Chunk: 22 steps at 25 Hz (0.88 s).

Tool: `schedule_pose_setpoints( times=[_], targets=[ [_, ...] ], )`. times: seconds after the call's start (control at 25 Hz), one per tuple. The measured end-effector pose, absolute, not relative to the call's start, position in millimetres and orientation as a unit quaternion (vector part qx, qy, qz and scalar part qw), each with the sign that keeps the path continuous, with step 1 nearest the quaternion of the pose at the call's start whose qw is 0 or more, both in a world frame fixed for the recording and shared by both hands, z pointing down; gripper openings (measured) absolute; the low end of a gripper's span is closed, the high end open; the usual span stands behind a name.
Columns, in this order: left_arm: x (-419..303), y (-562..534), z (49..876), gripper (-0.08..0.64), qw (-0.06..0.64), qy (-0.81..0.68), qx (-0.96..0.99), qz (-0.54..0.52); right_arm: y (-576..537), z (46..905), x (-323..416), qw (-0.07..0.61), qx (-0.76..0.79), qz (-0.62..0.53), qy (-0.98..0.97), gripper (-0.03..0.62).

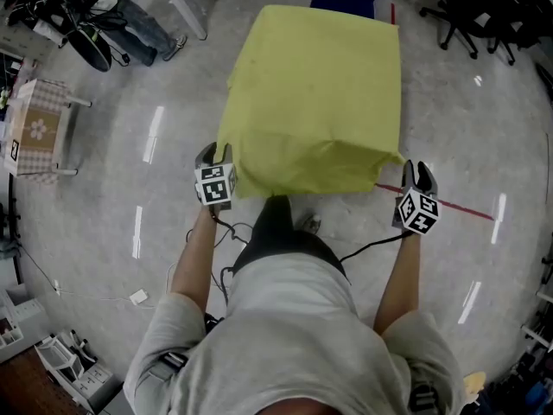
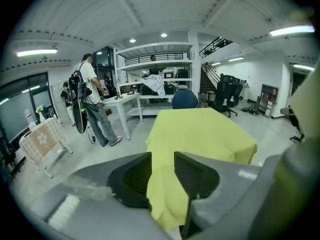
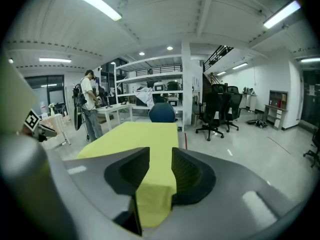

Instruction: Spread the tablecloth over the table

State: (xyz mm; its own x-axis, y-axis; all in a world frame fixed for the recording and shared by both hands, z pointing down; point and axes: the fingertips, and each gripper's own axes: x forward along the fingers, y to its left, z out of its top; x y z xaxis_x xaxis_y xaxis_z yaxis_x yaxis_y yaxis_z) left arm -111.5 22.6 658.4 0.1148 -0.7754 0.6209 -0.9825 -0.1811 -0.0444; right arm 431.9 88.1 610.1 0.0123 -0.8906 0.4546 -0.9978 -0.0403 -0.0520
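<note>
I can read no text, number, brand or sign in any of my views. The marker cube [image 1: 215, 184] on the left gripper [image 1: 214, 154] and the one on the right gripper [image 1: 421, 174] carry only black-and-white square patterns, no letters.

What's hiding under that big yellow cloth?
The yellow tablecloth drapes over a flat-topped shape, presumably a table; its top and legs are covered. Only grey floor shows around it.

The hand-held gripper [image 2: 162, 156], jaws apart, faces the yellow tablecloth [image 2: 200, 129].
</note>
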Motion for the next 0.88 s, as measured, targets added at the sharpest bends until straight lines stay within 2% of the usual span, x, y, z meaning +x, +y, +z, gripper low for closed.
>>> schedule_pose_setpoints(
  times=[0.16,0.32,0.64,0.72,0.76,0.88],
  targets=[
    [-98.0,19.0,650.4,0.149,0.186,-0.603,0.732,0.258,80.2,603.1,417.4,0.142,0.690,0.169,-0.689,0.090],
    [-74.8,12.4,641.5,0.149,0.175,-0.594,0.746,0.246,67.0,591.1,399.6,0.135,0.682,0.151,-0.702,0.078],
    [0.4,-1.4,607.4,0.142,0.148,-0.565,0.789,0.190,37.9,553.9,365.4,0.101,0.674,0.107,-0.724,0.008],
    [17.9,-6.8,594.0,0.084,0.135,-0.562,0.798,0.172,32.8,545.9,354.2,0.091,0.670,0.097,-0.731,0.008],
    [25.6,-10.2,587.2,0.025,0.128,-0.561,0.801,0.163,30.4,541.7,348.4,0.086,0.669,0.091,-0.733,0.008],
    [50.0,-20.1,570.6,0.021,0.120,-0.548,0.816,0.139,23.8,525.4,329.6,0.066,0.668,0.075,-0.738,0.008]
  ],
)
